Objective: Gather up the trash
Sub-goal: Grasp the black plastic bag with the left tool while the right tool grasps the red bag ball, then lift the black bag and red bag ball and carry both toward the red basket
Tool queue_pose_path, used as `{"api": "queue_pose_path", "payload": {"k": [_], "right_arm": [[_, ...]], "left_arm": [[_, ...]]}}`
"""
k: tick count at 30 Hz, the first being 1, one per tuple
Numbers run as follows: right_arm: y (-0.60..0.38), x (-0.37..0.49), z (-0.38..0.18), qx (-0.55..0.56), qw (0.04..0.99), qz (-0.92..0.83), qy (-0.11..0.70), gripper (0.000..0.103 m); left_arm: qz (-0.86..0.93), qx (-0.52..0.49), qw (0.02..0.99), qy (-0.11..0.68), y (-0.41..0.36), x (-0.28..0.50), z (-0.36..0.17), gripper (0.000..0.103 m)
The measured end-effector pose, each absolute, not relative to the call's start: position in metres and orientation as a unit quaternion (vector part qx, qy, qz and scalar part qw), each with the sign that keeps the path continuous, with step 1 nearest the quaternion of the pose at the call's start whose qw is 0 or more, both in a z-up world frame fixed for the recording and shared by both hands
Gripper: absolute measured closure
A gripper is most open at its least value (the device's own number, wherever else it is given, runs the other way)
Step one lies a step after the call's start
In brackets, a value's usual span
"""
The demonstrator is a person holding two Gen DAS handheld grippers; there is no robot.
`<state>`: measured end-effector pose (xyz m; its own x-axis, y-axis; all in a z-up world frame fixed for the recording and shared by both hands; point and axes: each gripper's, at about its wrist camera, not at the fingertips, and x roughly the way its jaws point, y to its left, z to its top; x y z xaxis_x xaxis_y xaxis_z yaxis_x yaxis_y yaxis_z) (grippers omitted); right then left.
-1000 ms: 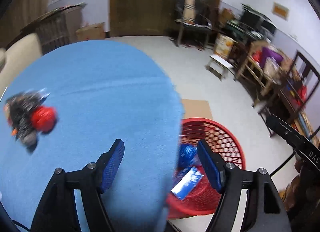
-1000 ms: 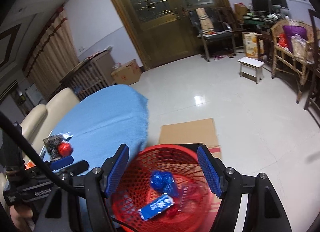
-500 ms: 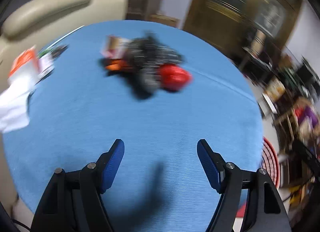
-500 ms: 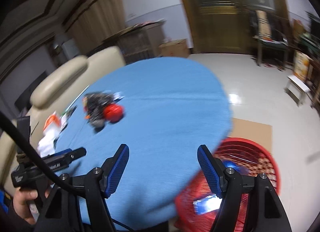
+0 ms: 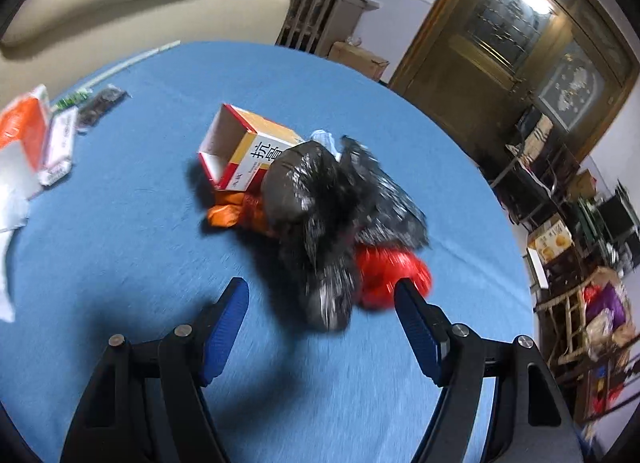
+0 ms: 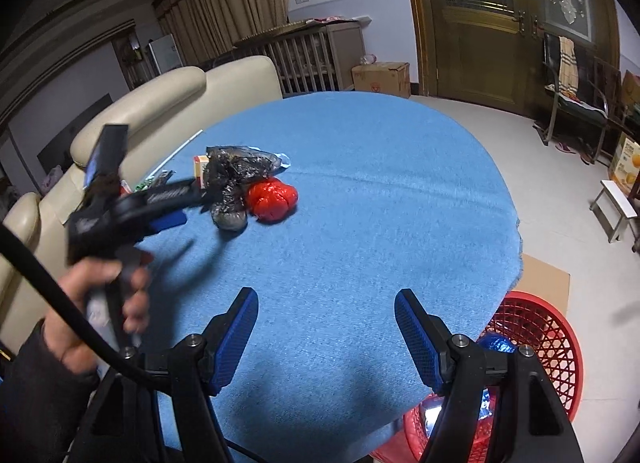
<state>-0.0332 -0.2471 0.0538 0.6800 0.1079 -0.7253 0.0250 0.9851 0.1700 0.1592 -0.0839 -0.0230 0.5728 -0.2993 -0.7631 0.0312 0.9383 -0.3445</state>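
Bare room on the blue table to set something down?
Free: the blue cloth between the red bag and the edge over the red basket, and the strip before the right gripper. Crowded: black bag, open carton, packets toward the sofa.

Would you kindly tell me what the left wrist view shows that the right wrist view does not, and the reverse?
Only the left wrist view shows the open carton's hollow end and the white and orange packets at the table's edge. Only the right wrist view shows the red basket on the floor and the hand holding the left gripper. Both show the black bag and red bag on the blue table.
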Motion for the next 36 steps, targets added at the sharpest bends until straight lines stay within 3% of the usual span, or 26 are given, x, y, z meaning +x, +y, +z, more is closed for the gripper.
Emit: {"api": "queue_pose_path", "payload": {"k": [1, 2, 3, 4, 6, 15, 27, 28, 29, 31, 36], "right_arm": [[-0.247, -0.031, 0.052, 0.082, 0.911, 0.022, 0.403, 0.029], [-0.248, -0.029, 0.051, 0.082, 0.910, 0.021, 0.406, 0.029], [-0.248, -0.027, 0.050, 0.081, 0.909, 0.021, 0.409, 0.029], [-0.247, -0.024, 0.048, 0.080, 0.908, 0.021, 0.411, 0.029], [-0.245, -0.016, 0.045, 0.078, 0.906, 0.024, 0.415, 0.029], [-0.219, 0.055, 0.027, 0.055, 0.903, 0.065, 0.422, 0.029], [-0.163, 0.184, -0.009, -0.020, 0.892, 0.098, 0.442, 0.029], [-0.160, 0.189, -0.017, -0.026, 0.883, 0.098, 0.458, 0.030], [-0.160, 0.191, -0.024, -0.024, 0.877, 0.098, 0.470, 0.040], [-0.162, 0.186, -0.029, -0.020, 0.875, 0.094, 0.475, 0.045], [-0.175, 0.156, -0.016, -0.002, 0.884, 0.087, 0.459, 0.047]], "left_arm": [[-0.090, -0.151, 0.870, 0.461, -0.084, 0.168, -0.029, 0.027], [-0.086, -0.156, 0.865, 0.468, -0.083, 0.175, -0.035, 0.034], [-0.089, -0.163, 0.859, 0.477, -0.081, 0.181, -0.042, 0.056], [-0.100, -0.170, 0.852, 0.486, -0.079, 0.185, -0.047, 0.065], [-0.110, -0.174, 0.849, 0.486, -0.075, 0.187, -0.048, 0.071], [-0.076, -0.151, 0.876, 0.451, -0.017, 0.118, -0.020, 0.073], [-0.027, -0.127, 0.873, 0.471, 0.019, 0.083, -0.031, 0.073], [-0.029, -0.125, 0.873, 0.471, 0.017, 0.084, -0.031, 0.073], [-0.031, -0.123, 0.873, 0.471, 0.012, 0.086, -0.028, 0.073], [-0.035, -0.118, 0.875, 0.468, 0.008, 0.087, -0.025, 0.073], [-0.046, -0.104, 0.881, 0.459, -0.010, 0.078, -0.016, 0.073]]}}
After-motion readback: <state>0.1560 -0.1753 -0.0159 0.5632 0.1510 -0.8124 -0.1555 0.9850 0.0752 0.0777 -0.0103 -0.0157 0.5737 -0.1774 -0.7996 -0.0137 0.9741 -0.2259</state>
